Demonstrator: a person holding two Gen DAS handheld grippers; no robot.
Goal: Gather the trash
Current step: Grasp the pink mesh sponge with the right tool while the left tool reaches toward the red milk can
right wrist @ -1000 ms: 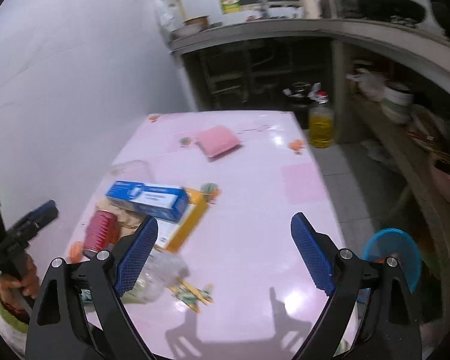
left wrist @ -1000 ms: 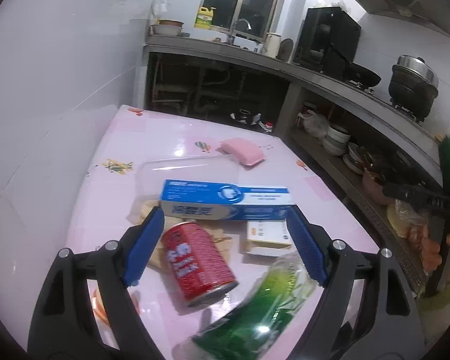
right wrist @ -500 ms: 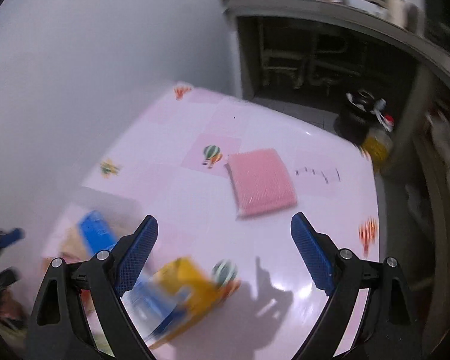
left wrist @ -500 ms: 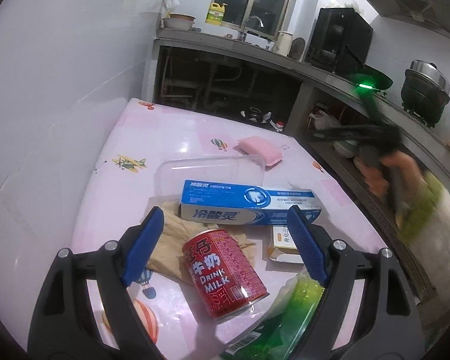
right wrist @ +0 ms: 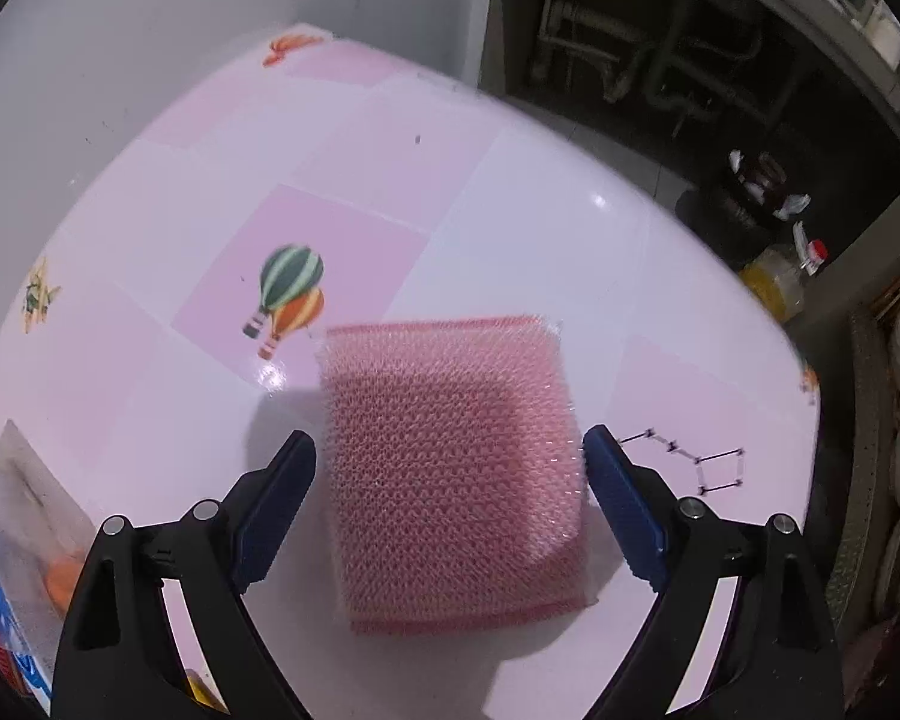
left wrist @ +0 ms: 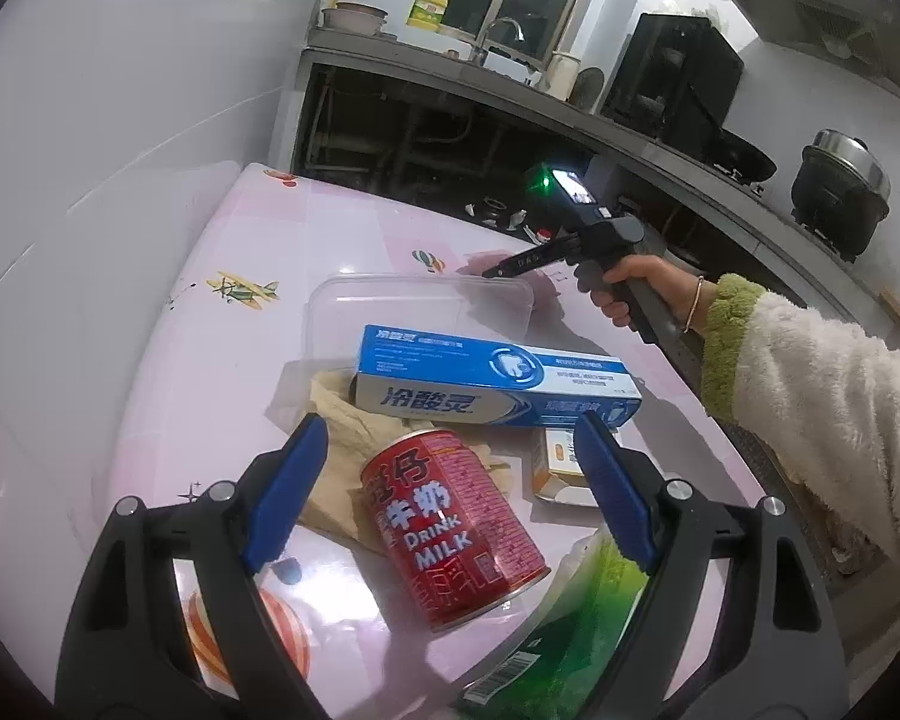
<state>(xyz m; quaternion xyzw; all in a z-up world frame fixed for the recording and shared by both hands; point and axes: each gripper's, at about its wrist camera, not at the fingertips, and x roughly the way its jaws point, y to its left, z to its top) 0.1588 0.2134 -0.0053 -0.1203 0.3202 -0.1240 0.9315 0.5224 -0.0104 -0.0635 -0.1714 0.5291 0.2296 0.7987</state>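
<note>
Two tools are in my hands, and both stand wide apart with nothing gripped. My left tool (left wrist: 447, 495) hangs low over a heap of rubbish on the pink worktop (left wrist: 222, 372): a red milk can (left wrist: 456, 525) lies on its side between the blue pads, touched by neither. Just past the can sits a blue toothpaste box (left wrist: 498, 381), resting across a crumpled brown paper (left wrist: 342, 420) and the near edge of a clear plastic tray (left wrist: 414, 312). A small white and yellow carton (left wrist: 555, 468) lies beside the right pad, and a green plastic wrapper (left wrist: 576, 636) lies under that same pad, at the worktop's near edge. Further along I see my right hand (left wrist: 630, 291) in a fluffy cream sleeve (left wrist: 822, 396), holding the other tool's grip above the far part of the worktop.

My right tool (right wrist: 450, 492) points steeply down at a pink mesh sponge (right wrist: 450, 468), which lies flat on the worktop beside a balloon print (right wrist: 288, 294). The sponge sits between the spread pads, its right edge very near the right pad; whether they touch I cannot tell
</note>
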